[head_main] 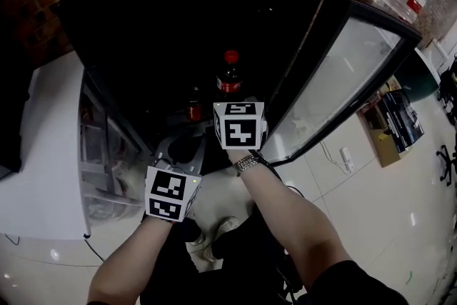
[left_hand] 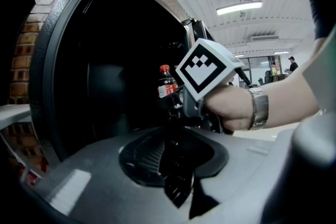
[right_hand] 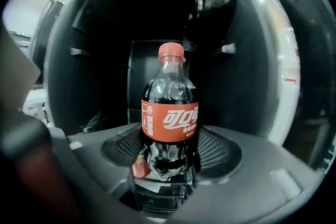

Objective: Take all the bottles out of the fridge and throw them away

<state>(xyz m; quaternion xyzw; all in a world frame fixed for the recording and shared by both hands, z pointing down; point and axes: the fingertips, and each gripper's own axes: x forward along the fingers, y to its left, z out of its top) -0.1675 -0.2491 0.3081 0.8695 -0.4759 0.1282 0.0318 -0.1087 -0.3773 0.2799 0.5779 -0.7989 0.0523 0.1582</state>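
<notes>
Cola bottle (right_hand: 169, 113) is upright with its red cap on, sitting between the jaws of the right gripper (right_hand: 165, 173) right at the mouth of the open fridge (head_main: 128, 18), so it's out of the shelf area but not thrown away yet. What I'd worry about: the grip is low on the body, below the label, and that plastic is smooth and round. A quick swing away could let it tip or slide out. Also the glass door (head_main: 335, 75) stands open just to the right, easy to clip when pulling back. Jaws, nearest first: the left gripper (left_hand: 176, 176) hangs closer to the person, and its jaws look pressed together with nothing in them. The right one is a bit further out, jaws spread wide and clamped on the bottle's lower body. Deeper in the dark there's a small reddish thing (head_main: 194, 109), maybe another bottle, can't tell
</notes>
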